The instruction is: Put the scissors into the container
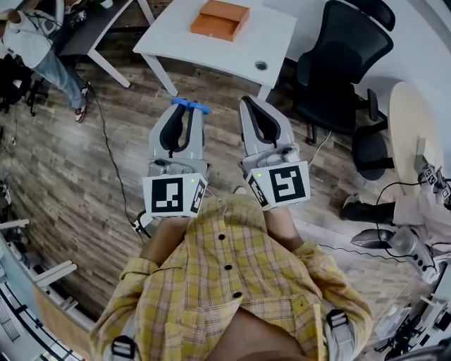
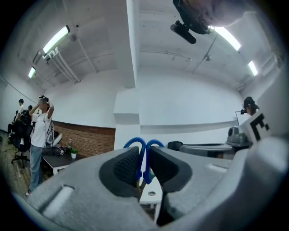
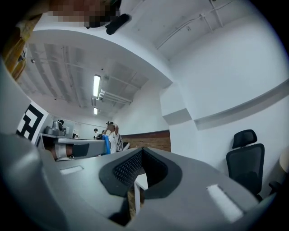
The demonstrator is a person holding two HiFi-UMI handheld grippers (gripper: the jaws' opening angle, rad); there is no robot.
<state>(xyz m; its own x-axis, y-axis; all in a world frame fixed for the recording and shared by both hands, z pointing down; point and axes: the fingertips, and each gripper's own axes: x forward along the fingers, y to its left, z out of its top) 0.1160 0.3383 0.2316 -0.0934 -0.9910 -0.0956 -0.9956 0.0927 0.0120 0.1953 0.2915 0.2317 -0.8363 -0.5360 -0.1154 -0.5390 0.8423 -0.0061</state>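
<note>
Blue-handled scissors [image 1: 190, 106] stick out of the tip of my left gripper [image 1: 187, 110], which is shut on them. In the left gripper view the two blue handle loops [image 2: 143, 145] rise between the dark pads. My right gripper [image 1: 252, 103] is held beside the left one, shut with nothing in it; in the right gripper view its pads [image 3: 131, 167] meet. The orange container [image 1: 220, 19] lies on the white table [image 1: 211, 49] ahead, well beyond both grippers. Both grippers hang over the wooden floor, short of the table's near edge.
A black office chair [image 1: 345, 63] stands right of the white table. A pale round table [image 1: 409, 134] is at the far right. A person [image 1: 42, 49] stands at the upper left by a dark desk [image 1: 95, 28]. Cables [image 1: 113, 169] run over the floor.
</note>
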